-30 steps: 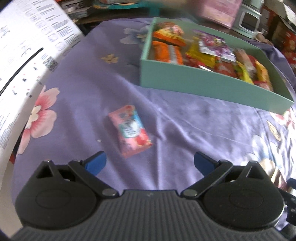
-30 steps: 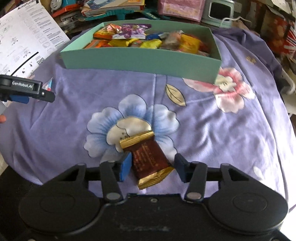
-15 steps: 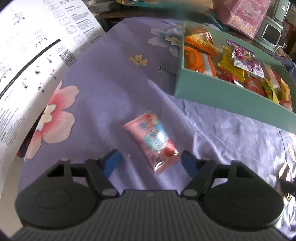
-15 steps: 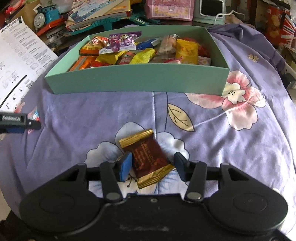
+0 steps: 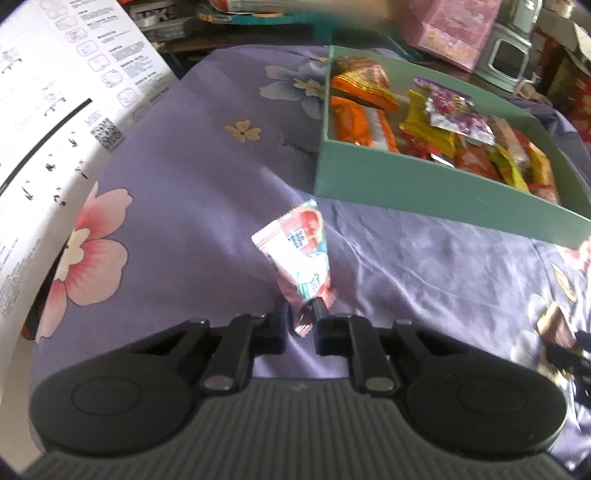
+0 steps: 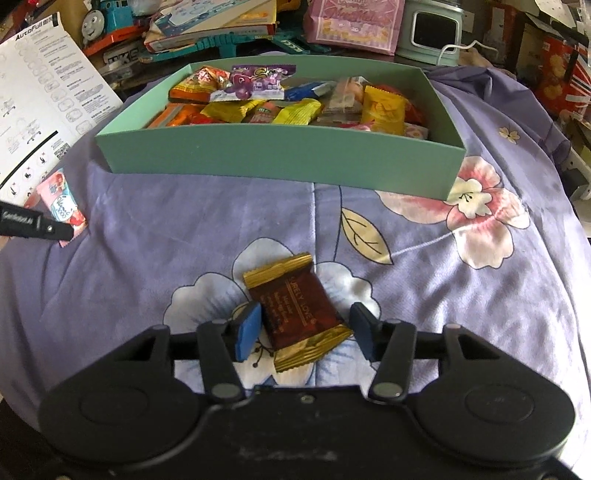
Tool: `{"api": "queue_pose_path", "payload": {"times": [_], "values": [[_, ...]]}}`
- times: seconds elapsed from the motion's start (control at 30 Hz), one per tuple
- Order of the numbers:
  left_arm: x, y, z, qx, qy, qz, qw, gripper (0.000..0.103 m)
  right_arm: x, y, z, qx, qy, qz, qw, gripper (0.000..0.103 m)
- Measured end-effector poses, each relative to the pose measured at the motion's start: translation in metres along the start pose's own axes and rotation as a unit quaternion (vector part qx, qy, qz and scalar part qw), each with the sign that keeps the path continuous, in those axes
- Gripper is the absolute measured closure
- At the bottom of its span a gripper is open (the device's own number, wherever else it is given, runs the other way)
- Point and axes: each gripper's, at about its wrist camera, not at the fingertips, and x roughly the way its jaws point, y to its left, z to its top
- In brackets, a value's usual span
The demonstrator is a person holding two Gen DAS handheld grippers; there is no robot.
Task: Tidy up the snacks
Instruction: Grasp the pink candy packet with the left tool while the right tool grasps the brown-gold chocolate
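Observation:
My left gripper [image 5: 301,321] is shut on the near end of a pink and white snack packet [image 5: 299,251], which stands tilted up off the purple floral cloth. From the right wrist view that same packet [image 6: 59,203] shows at the far left, beside the left gripper's fingertip [image 6: 37,227]. A brown packet with gold ends [image 6: 295,306] lies flat on the cloth between the fingers of my right gripper [image 6: 304,325], which is open, its blue pads just clear of the wrapper. The teal box [image 6: 277,151] beyond holds several mixed snacks; its near wall [image 5: 406,184] also shows in the left wrist view.
A large white printed sheet [image 5: 48,92] lies along the left edge of the cloth. Behind the box is clutter: a toy train [image 6: 99,18], a pink bag [image 6: 354,22] and a small pale green appliance [image 6: 432,29]. The cloth drops away at the right.
The left jaws went from wide open to shut on the pink packet, which now stands up instead of lying flat. The right gripper shifted slightly, with the brown packet still between its fingers.

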Motion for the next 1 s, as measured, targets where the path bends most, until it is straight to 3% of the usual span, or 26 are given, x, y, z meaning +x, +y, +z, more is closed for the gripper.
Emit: {"api": "queue_pose_path", "payload": {"times": [0.2, 0.23, 0.3, 0.33, 0.37, 0.63, 0.7, 0.73, 0.8, 0.9, 1.0], "values": [[-0.003, -0.002, -0.007, 0.004, 0.010, -0.010, 0.9999, 0.091, 0.000, -0.005, 0.000, 0.007, -0.002, 0.007, 1.000, 0.051], [-0.003, -0.001, -0.007, 0.000, 0.007, -0.010, 0.9999, 0.087, -0.001, -0.005, 0.000, 0.006, -0.002, 0.007, 1.000, 0.051], [-0.004, 0.001, -0.006, -0.010, 0.005, -0.010, 0.9999, 0.067, -0.001, -0.005, -0.001, 0.007, -0.003, 0.008, 1.000, 0.051], [-0.005, 0.002, -0.005, -0.018, 0.002, -0.004, 0.9998, 0.052, -0.002, -0.004, -0.002, 0.008, -0.004, 0.007, 1.000, 0.051], [-0.006, 0.004, -0.003, -0.025, -0.004, 0.003, 0.9997, 0.046, -0.002, -0.004, -0.002, 0.008, -0.004, 0.006, 1.000, 0.051], [0.009, 0.013, 0.016, -0.069, 0.016, 0.009, 0.9975, 0.046, -0.002, -0.001, 0.001, 0.022, 0.003, 0.004, 1.000, 0.049], [0.011, 0.010, 0.020, -0.079, 0.007, 0.010, 0.9968, 0.057, -0.002, 0.000, 0.001, 0.021, 0.004, 0.002, 1.000, 0.049], [0.013, 0.006, 0.023, -0.077, 0.005, 0.002, 0.9970, 0.071, -0.001, 0.000, 0.001, 0.020, 0.005, 0.000, 1.000, 0.049], [0.017, -0.004, 0.027, -0.058, 0.002, -0.013, 0.9982, 0.071, -0.001, 0.000, 0.002, 0.019, 0.006, -0.001, 1.000, 0.049], [0.017, -0.025, 0.026, -0.001, -0.013, -0.004, 0.9999, 0.072, -0.001, -0.002, 0.002, 0.023, 0.008, 0.001, 1.000, 0.049], [0.019, -0.033, 0.021, 0.023, -0.012, -0.005, 0.9996, 0.071, -0.001, 0.000, 0.001, 0.019, 0.007, -0.001, 1.000, 0.049]]}}
